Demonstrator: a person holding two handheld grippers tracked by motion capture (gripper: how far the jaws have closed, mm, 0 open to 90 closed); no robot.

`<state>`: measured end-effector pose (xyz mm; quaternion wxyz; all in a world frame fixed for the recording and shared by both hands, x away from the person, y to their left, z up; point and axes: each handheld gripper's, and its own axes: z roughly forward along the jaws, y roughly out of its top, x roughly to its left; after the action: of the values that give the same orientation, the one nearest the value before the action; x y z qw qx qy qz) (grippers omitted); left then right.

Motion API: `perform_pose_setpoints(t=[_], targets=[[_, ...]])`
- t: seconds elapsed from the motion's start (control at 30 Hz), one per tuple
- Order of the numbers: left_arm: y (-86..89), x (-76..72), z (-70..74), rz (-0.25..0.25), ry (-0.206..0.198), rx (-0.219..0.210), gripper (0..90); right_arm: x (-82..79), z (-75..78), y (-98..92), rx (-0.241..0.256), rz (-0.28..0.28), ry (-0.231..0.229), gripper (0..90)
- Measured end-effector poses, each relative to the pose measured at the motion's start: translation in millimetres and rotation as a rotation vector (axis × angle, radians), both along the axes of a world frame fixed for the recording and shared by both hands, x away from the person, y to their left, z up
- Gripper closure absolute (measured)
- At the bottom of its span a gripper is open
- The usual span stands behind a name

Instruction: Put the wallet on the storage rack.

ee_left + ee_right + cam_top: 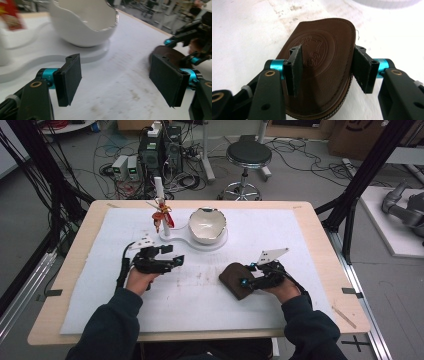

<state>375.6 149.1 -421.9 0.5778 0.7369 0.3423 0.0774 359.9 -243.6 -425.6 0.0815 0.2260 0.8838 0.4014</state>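
Lighting is even and bright, with soft, faint shadows on the white mat (250, 305). The high view is slightly soft overall. In the left gripper view, the bowl (85, 22) and the far background are blurred. In the right gripper view, the brown pouch (324, 62) is sharp; the mat around it appears washed out.

Lab: computer towers (160, 150), tangled floor cables (300, 155), black rig frame (370, 167), rolling stool (248, 157).
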Motion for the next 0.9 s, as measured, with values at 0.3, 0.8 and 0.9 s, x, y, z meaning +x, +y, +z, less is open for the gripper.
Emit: perform_pose_setpoints(t=[0.3,0.8,0.9], targets=[[-75.5,21.3,-18.8,-0.194,0.127,0.031,33.1,-1.9,3.6,13.7,-0.015,0.058,-0.067,46.8],[-105.1,21.0,-29.0,-0.359,0.145,0.044,58.2,-4.1,6.2,20.4,-0.027,0.097,-0.131,49.7],[-105.4,19.7,-27.8,-0.365,0.127,0.054,61.5,-2.9,5.4,19.5,-0.02,0.087,-0.106,49.1]])
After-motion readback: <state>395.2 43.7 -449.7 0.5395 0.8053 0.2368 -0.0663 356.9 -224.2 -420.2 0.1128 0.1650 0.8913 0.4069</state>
